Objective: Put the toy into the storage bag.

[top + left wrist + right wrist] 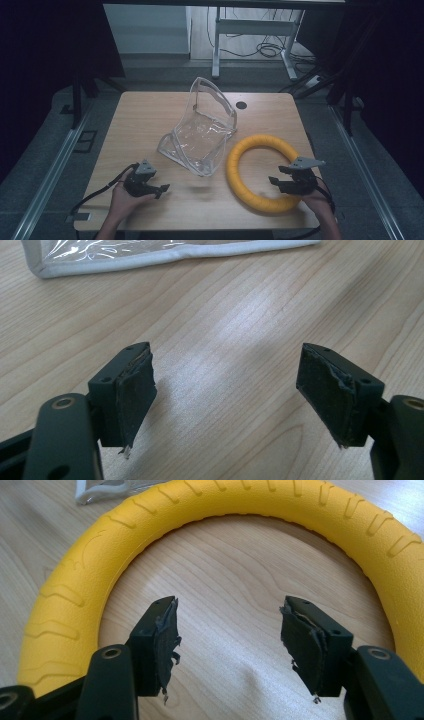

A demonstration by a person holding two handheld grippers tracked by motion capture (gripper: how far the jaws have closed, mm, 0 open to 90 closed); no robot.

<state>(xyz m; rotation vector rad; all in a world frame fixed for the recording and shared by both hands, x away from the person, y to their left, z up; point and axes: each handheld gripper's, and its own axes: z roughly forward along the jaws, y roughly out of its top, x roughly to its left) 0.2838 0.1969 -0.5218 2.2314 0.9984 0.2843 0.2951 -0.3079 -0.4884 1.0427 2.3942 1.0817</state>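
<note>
- High view: my left gripper (161, 189) rests on the wooden table (150, 107) near its front-left edge, and my right gripper (274, 180) sits over the near-right arc of the yellow ring (250, 145).
- The clear plastic bag (202, 132) stands open mid-table, just left of the yellow ring and apart from both my grippers.
- Left gripper view: my jaws stand wide apart with only bare wood between them; the bag's white-trimmed edge (165, 257) lies ahead, untouched.
- Right gripper view: my jaws gape wide over the wood inside the yellow ring (80, 580), clasping nothing.
- Progress, as I judge it: the work looks like packing the ring into the bag, and it is at its very start. Nothing is gripped and the ring lies flat outside the bag. Grasping, lifting and inserting all remain.
</note>
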